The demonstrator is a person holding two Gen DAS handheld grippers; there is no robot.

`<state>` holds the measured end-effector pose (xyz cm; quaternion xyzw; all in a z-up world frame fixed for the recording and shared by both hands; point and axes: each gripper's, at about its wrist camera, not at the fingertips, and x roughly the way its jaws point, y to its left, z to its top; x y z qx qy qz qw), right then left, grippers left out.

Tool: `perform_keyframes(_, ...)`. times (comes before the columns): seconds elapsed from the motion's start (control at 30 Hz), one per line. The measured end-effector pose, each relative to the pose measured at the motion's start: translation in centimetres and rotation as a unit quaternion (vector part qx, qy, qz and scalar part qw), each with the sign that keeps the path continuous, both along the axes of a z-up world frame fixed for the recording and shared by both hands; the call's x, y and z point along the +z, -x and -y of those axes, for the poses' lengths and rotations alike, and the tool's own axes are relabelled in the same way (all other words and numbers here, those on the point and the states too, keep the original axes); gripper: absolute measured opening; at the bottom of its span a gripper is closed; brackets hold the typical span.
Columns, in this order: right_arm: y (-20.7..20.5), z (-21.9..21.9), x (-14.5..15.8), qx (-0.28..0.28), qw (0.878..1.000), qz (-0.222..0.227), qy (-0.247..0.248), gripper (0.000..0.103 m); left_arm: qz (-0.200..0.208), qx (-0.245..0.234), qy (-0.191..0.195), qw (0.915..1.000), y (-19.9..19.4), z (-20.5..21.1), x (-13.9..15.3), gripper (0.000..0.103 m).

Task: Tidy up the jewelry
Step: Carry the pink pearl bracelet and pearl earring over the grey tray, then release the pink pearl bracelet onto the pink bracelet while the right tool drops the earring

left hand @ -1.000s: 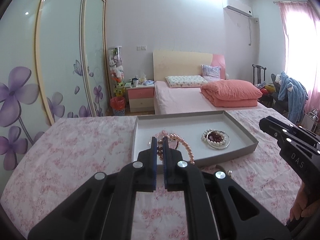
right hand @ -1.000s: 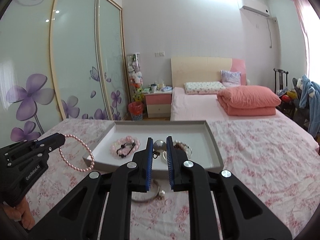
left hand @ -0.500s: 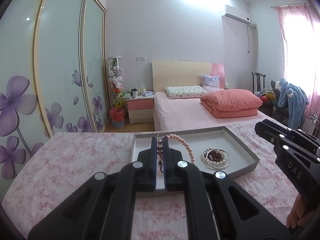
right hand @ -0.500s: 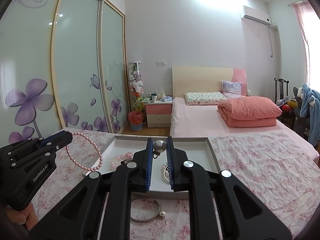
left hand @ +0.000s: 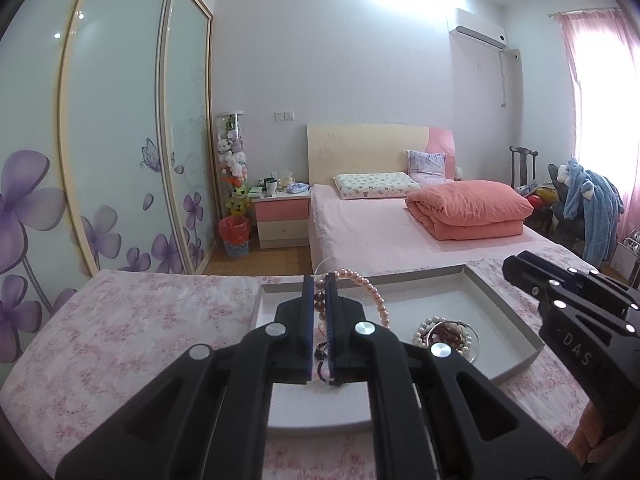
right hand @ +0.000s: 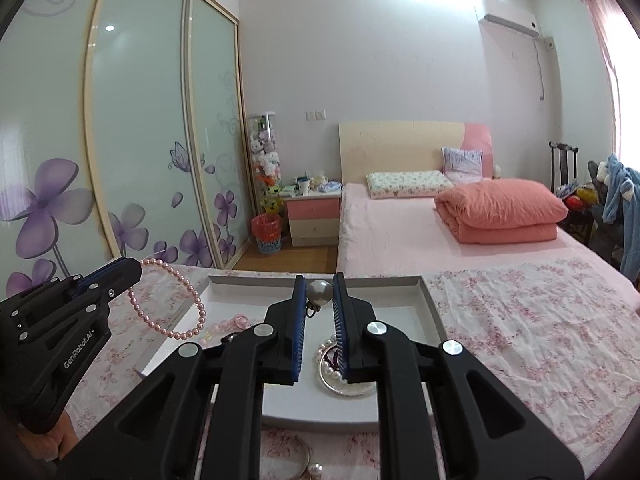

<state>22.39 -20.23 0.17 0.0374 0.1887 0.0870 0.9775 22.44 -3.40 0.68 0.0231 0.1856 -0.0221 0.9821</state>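
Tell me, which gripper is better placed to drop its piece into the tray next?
Right gripper: its pearl hangs over the tray; the left's bracelet hangs at the edge.

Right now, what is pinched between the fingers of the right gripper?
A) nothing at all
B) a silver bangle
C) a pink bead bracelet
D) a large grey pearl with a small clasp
D: in the right wrist view the right gripper is clamped on a large grey pearl, while the pink bead bracelet hangs from the left gripper.

One tray (right hand: 432, 312), two grippers (left hand: 319, 292) (right hand: 320, 292)
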Motion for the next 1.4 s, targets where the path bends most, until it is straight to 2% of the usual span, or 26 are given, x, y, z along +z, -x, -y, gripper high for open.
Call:
perform_keyframes(0.37, -5.3, -0.1, -3.4, 0.011, 0.996, -0.08, -0.027, 0.014, -0.039, -0.012, -0.001, 0.9992, -4.2, 0.5, -2.9, 0.006)
perform_keyframes(0.7, -7.2, 0.1, -4.8, 0.014, 0.992, -0.12, -0.042, 0.016, -0.07, -0.009, 0.002, 0.9975, -6.5, 0.3, -5.0, 0.008)
perform_keyframes(0.73, -7.2, 0.1, -4.9, 0.014, 0.992, -0.121, -0.043, 0.018, -0.073, -0.008, 0.004, 0.9973, -6.6, 0.2, -5.1, 0.009)
perform_keyframes(0.8, -7.2, 0.2, -4.8, 0.013, 0.992, -0.121, -0.044, 0.031, -0.077, -0.008, 0.007, 0.9969, -6.7, 0.0, -5.2, 0.014)
perform_keyframes(0.87, -7.1, 0.4, -4.8, 0.012, 0.991, -0.122, -0.045, 0.031, -0.076, -0.005, 0.012, 0.997, -6.6, -0.3, -5.1, 0.019)
perform_keyframes(1.17, -6.4, 1.2, -4.6, 0.009, 0.991, -0.122, -0.053, 0.031, -0.07, 0.002, 0.026, 0.9972, -5.6, -1.1, -4.1, 0.026)
perform_keyframes(1.4, -4.0, 1.8, -4.6, 0.023, 0.99, -0.129, -0.045, 0.03, -0.074, -0.001, 0.042, 0.9964, -3.9, -2.3, -3.4, 0.032)
